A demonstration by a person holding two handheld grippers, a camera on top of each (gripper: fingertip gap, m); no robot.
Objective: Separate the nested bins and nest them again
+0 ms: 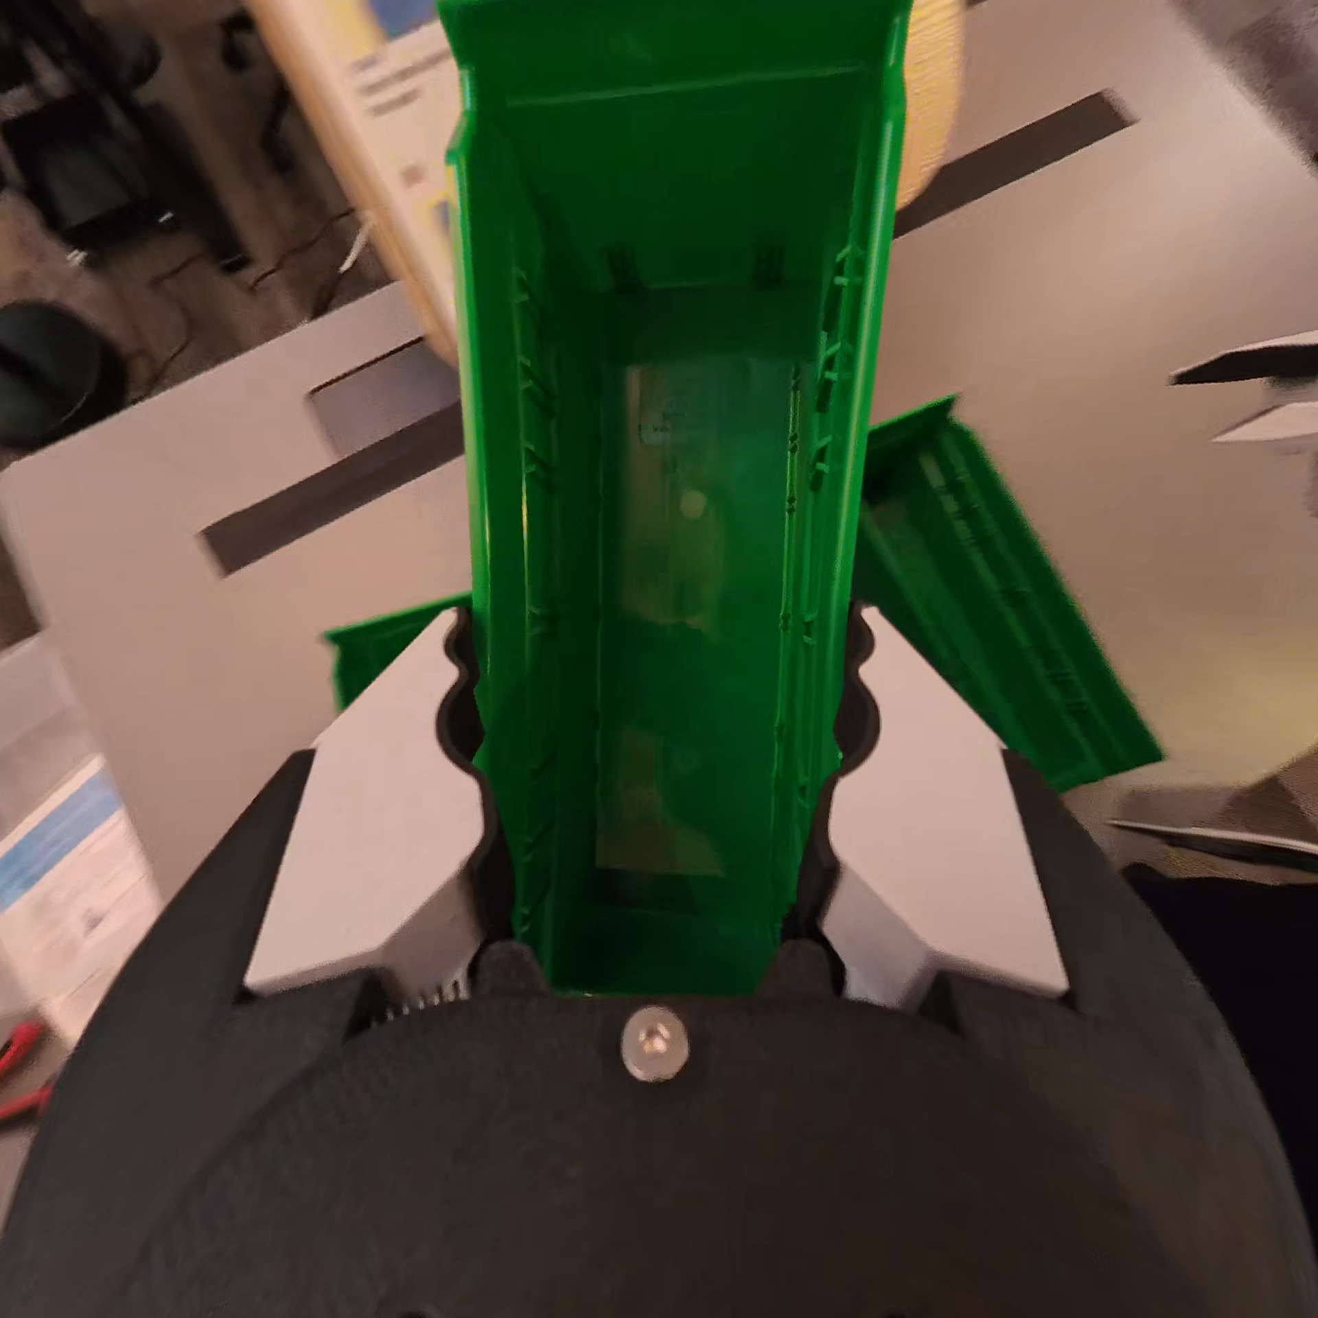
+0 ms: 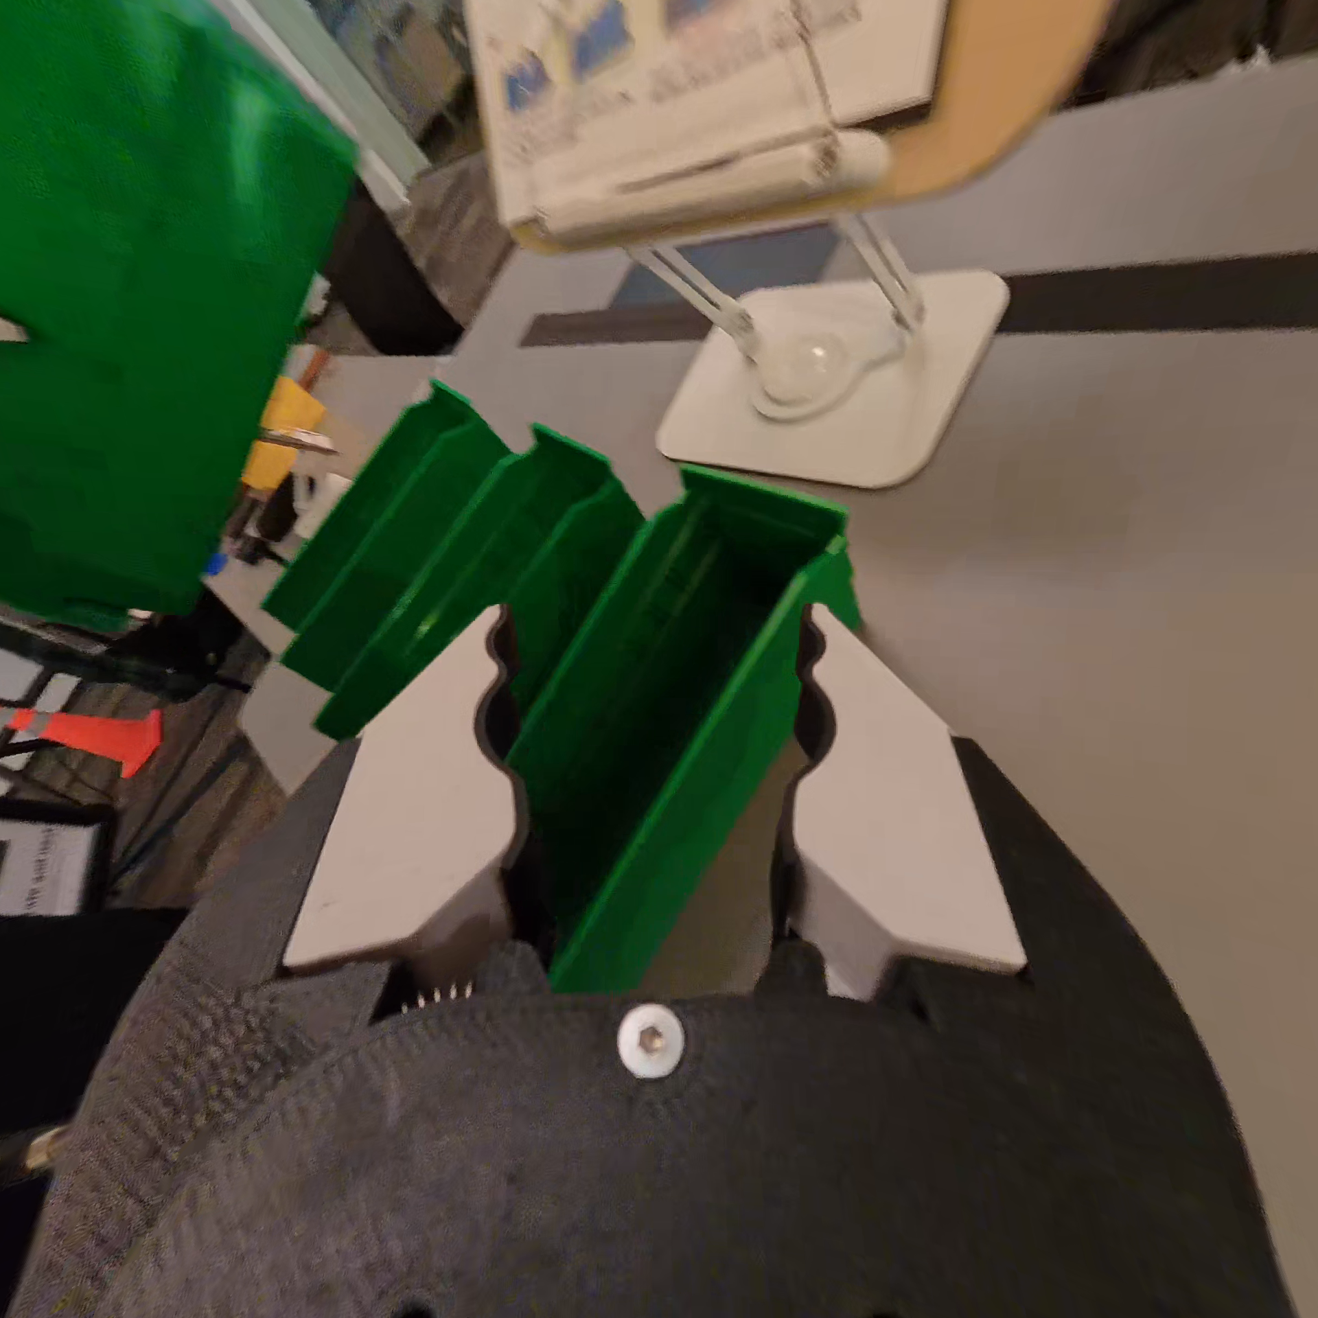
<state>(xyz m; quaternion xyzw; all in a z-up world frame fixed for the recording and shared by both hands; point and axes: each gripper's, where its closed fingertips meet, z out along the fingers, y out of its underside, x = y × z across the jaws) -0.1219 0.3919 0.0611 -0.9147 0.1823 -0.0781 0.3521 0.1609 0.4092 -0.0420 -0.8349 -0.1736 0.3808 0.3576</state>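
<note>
holding now: the left gripper (image 1: pixel 660 720) is clamped across the two long walls of a green bin (image 1: pixel 670 499), both pads pressed on the outside of it, the bin's short end seated back near the gripper's body.
long axis of held bin: runs straight out along the left fingers, open side facing the camera, so the bin points away from the hand like an extension of it.
same bin from the other side: in the right wrist view it appears as a large blurred green mass (image 2: pixel 142 307) raised at upper left, off the table.
right claw: the right gripper (image 2: pixel 656 713) is partly open around a third bin (image 2: pixel 685 713) on the grey table (image 2: pixel 1070 713); a gap shows between the right pad and the bin wall, and the left pad sits about at the wall, so i judge it loose, not gripping.
bins on the table: a nested pair (image 2: pixel 442 563) lies just beside the third bin, on its left, long axes roughly parallel and angled up and to the right.
key relation: the target bins lie below and to the right of the raised bin; the left hand is the loaded one.
next move, as i judge it: the held bin's long axis must be turned to match a table bin's before lowering in.
risk: a skewed axis would catch rim on rim.
background: a white stand (image 2: pixel 834 385) sits well apart.
</note>
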